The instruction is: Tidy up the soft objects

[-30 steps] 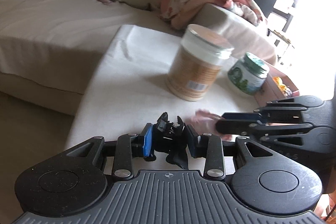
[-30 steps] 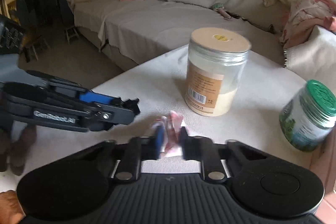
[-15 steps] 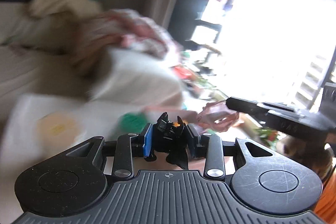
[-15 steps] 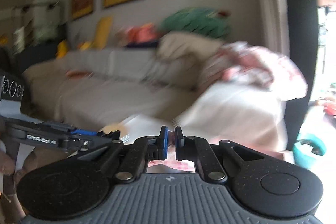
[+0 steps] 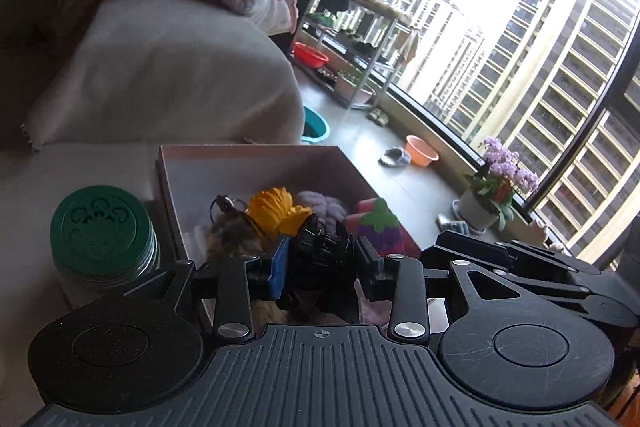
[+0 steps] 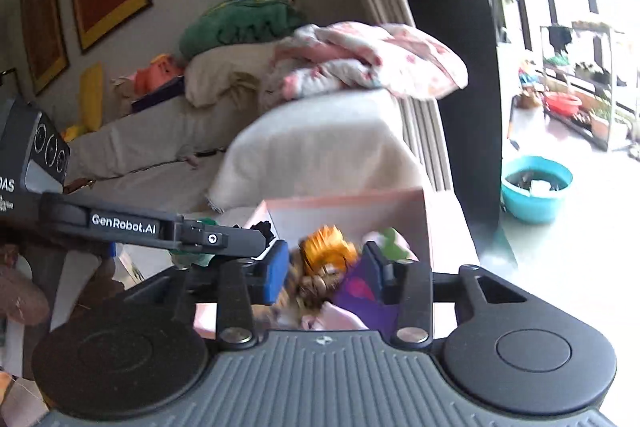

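My left gripper (image 5: 322, 259) is shut on a black claw-shaped hair clip (image 5: 320, 251) and holds it over the near end of a pink box (image 5: 256, 163). The box holds soft things: a yellow scrunchie (image 5: 276, 207), a purple knit piece (image 5: 324, 205), a strawberry plush (image 5: 378, 223) and a brown furry item (image 5: 234, 231). My right gripper (image 6: 326, 269) is open over the same box (image 6: 352, 211), with a pale pink cloth (image 6: 338, 319) below its jaws and the yellow scrunchie (image 6: 326, 247) just ahead. The left gripper's arm crosses the right wrist view at the left.
A green-lidded jar (image 5: 102, 223) stands left of the box on the white-covered table. A covered sofa arm (image 5: 168, 67) with a pink blanket (image 6: 368, 59) lies behind. Beyond are a teal basin (image 6: 536, 187), a metal shelf (image 5: 360, 39) and a large window.
Both grippers swung right from the table's middle to above the pink box. The right gripper, shut on the pink cloth before, has opened and the cloth now lies in the box.
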{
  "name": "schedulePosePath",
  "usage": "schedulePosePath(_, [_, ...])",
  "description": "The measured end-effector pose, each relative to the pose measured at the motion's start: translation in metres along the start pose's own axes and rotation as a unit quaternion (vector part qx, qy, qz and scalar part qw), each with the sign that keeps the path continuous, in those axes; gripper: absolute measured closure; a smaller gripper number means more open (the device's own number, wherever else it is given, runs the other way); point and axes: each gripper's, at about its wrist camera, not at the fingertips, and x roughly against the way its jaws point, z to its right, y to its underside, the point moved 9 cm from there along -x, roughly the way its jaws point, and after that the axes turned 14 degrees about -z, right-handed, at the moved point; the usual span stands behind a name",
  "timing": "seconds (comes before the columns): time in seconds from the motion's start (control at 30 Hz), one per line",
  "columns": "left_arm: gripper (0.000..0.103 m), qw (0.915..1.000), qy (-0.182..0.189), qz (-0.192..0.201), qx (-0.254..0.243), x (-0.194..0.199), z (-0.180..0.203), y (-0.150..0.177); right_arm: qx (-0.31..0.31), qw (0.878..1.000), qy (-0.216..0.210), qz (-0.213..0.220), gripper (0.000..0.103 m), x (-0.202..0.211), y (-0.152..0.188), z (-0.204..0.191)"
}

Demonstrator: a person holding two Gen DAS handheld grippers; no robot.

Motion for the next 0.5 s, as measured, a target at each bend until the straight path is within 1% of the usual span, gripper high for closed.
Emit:
schedulePosePath(0.07, [0.064,0.9989,-0.011,0.008,-0.044,0.000,0.006,0.004,0.000,1.000,0.018,-0.002,0.058,0.000,0.009,0.003])
schedulePosePath(0.1, [0.064,0.9969,-0.026,0.011,-0.074,0.004,0.011,0.008,0.000,1.000,0.028,-0.003,0.056,0.000,0.013,0.004])
schedulePosePath(0.17, [0.064,0.9879,-0.071,0.003,-0.138,0.007,0.024,0.020,0.002,0.999,0.048,-0.007,0.054,0.001,0.019,0.003])
schedulePosePath(0.23, [0.064,0.9785,-0.090,-0.002,-0.186,0.005,0.030,0.034,0.007,0.998,0.061,-0.012,0.053,0.002,0.024,0.000])
schedulePosePath(0.3, [0.061,0.9690,-0.107,0.016,-0.222,0.010,0.035,0.043,0.009,0.998,0.064,-0.015,0.053,0.007,0.030,-0.004])
schedulePosePath(0.37, [0.061,0.9592,-0.123,0.048,-0.250,0.017,0.039,0.047,0.009,0.998,0.061,-0.016,0.050,0.010,0.033,-0.006])
schedulePosePath(0.43, [0.061,0.9536,-0.130,0.070,-0.262,0.023,0.040,0.050,0.009,0.998,0.060,-0.016,0.047,0.012,0.037,-0.007])
schedulePosePath(0.47, [0.061,0.9535,-0.136,0.077,-0.258,0.026,0.037,0.048,0.009,0.998,0.059,-0.017,0.047,0.013,0.039,-0.007])
schedulePosePath(0.5, [0.061,0.9565,-0.141,0.079,-0.243,0.026,0.033,0.046,0.010,0.998,0.058,-0.019,0.047,0.015,0.041,-0.008])
